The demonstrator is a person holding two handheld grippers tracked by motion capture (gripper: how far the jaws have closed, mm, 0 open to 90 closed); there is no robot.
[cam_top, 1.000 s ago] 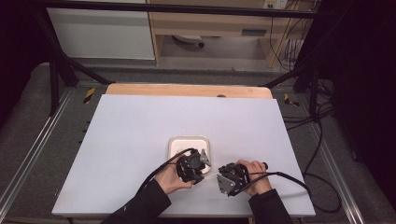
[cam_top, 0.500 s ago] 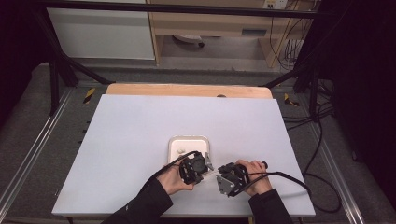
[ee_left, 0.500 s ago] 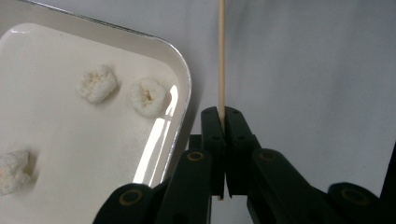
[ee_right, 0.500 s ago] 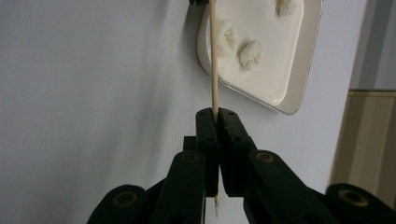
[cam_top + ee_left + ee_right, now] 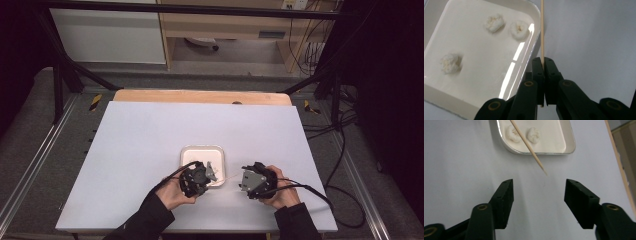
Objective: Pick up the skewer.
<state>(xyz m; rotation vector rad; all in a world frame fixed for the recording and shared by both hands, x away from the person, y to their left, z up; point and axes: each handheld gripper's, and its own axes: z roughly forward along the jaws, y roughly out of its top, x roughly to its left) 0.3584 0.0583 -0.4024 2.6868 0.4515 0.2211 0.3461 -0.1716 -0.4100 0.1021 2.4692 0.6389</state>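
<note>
Where the fingers pinch it, the skewer [image 5: 542,30] looks thin, pale, straight.

White table [image 5: 150,150], wooden far edge [image 5: 200,96]; grey floor [image 5: 30,145]; white cabinet [image 5: 110,35].

The tray [image 5: 202,151] sits on the table [image 5: 150,140] just beyond the left claw [image 5: 543,65], three lumps [image 5: 494,22] in it, while the skewer [image 5: 542,30] runs from that claw along the tray's edge toward the right claw [image 5: 537,191], its tip just ahead of it.
</note>
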